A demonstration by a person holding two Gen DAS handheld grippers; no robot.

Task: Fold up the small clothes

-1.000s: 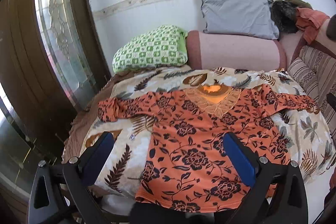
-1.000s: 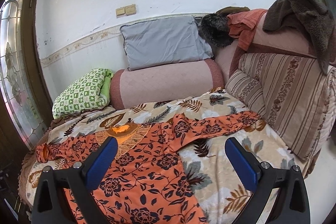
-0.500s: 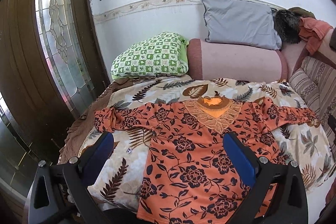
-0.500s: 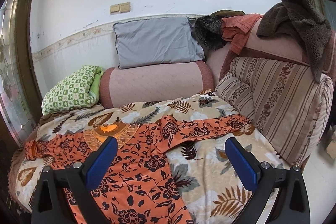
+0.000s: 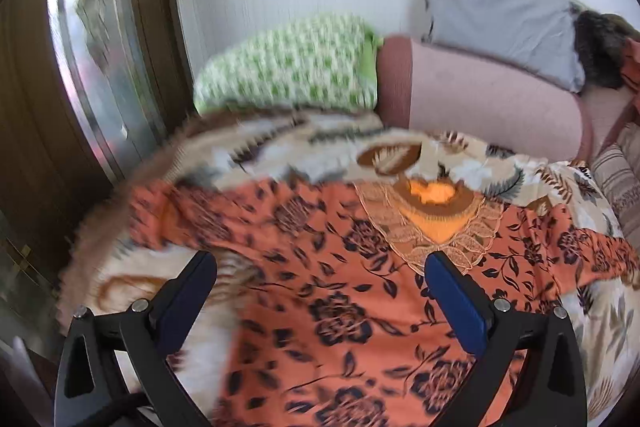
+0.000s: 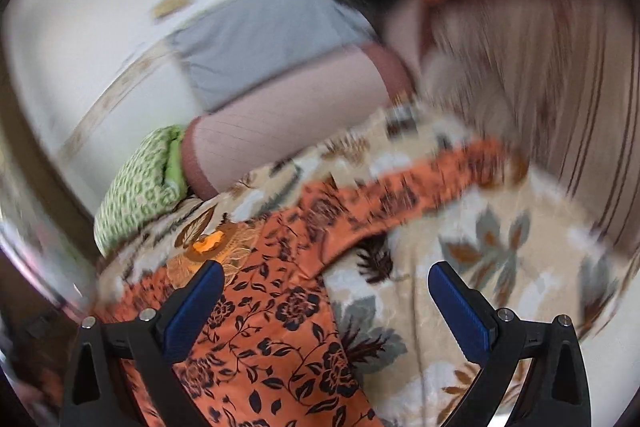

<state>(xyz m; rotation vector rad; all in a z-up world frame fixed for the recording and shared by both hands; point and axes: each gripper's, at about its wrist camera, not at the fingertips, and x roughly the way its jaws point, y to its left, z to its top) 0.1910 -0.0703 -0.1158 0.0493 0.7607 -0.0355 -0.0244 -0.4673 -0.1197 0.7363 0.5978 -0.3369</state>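
In the left wrist view, the left claw [image 5: 320, 267] was held spread, empty, above the orange floral blouse [image 5: 340, 287] laid flat on the leaf-print bedspread [image 5: 400, 151]. In the blurred right wrist view, the right claw [image 6: 324, 277] was likewise spread over the blouse's [image 6: 280, 307] sleeve side.

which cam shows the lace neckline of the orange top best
The left wrist view: the beige lace neckline of the orange floral top lies near centre, fairly sharp and whole. The right wrist view shows it small, motion-blurred and partly hidden behind a finger of the right gripper.
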